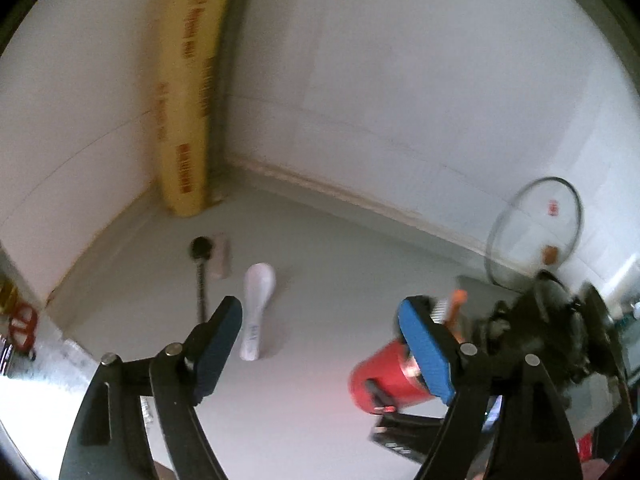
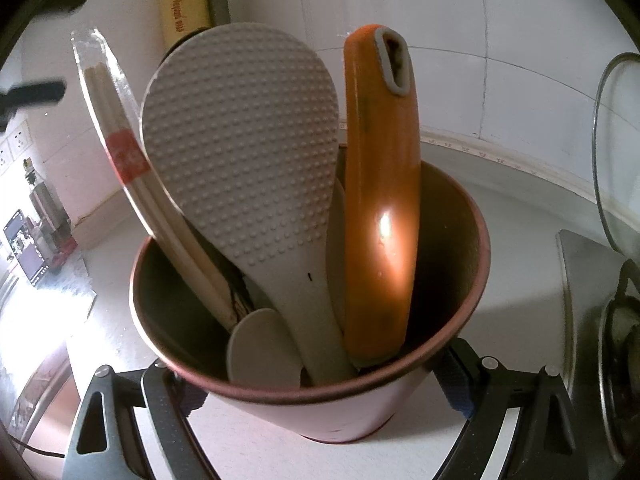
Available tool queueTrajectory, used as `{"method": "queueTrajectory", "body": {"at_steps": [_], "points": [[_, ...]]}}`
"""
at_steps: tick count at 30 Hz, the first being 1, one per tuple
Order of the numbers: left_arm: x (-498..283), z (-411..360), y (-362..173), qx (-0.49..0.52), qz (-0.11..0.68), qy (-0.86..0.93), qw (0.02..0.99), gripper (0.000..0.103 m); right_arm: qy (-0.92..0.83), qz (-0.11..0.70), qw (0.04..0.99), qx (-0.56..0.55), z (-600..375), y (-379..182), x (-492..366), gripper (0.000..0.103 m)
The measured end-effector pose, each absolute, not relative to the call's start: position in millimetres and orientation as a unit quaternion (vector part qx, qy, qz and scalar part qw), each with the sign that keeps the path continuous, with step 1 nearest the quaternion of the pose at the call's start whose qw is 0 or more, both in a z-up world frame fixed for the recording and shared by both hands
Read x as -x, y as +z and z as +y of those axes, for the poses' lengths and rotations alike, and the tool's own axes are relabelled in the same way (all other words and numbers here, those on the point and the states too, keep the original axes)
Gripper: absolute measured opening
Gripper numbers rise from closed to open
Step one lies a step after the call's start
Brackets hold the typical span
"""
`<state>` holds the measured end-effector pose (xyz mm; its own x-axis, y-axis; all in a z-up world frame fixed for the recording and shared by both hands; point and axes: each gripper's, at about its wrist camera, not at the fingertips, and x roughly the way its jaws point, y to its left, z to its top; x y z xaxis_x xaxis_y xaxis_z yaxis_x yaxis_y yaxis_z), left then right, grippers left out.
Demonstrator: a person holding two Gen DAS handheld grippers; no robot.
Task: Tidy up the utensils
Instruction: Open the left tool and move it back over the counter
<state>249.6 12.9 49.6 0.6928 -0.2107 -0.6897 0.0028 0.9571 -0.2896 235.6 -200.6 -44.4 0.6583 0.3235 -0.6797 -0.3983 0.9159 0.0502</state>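
Note:
My right gripper (image 2: 316,392) is shut on the red utensil cup (image 2: 320,412), one finger on each side of it. The cup holds a white dimpled rice paddle (image 2: 244,152), an orange-handled utensil (image 2: 380,200), wrapped chopsticks (image 2: 120,148) and a small white spoon (image 2: 260,348). My left gripper (image 1: 320,340) is open and empty above the grey counter. A white spoon (image 1: 256,312) and a black-headed utensil (image 1: 200,264) lie on the counter beyond its left finger. The red cup (image 1: 384,380) shows behind its right finger, with the right gripper around it.
A yellow roll (image 1: 188,92) stands in the wall corner. A glass lid (image 1: 536,228) leans against the wall at right, above a stove edge (image 2: 580,280). A small beige block (image 1: 222,258) lies by the black utensil. White walls bound the counter.

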Motion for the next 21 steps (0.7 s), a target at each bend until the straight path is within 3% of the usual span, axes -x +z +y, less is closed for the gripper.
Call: {"method": "queueTrajectory", "body": {"at_steps": [2,5,21], "points": [[-250.4,24.5,37.9,0.138,0.391,-0.029,0.91,0.083,0.196,0.363,0.91,0.051,-199.6,-44.4,-234.7,0.093],[-251.7,46.5,16.5,0.153,0.395,0.017,0.905,0.096,0.196,0.362,0.91,0.051,-197.5,-43.6,-232.8,0.093],[-266.9,105.2,-58.4,0.211,0.43,0.111,0.871,0.096,0.196,0.38,0.901,0.066,-185.3,-54.7,-236.3,0.093]]}}
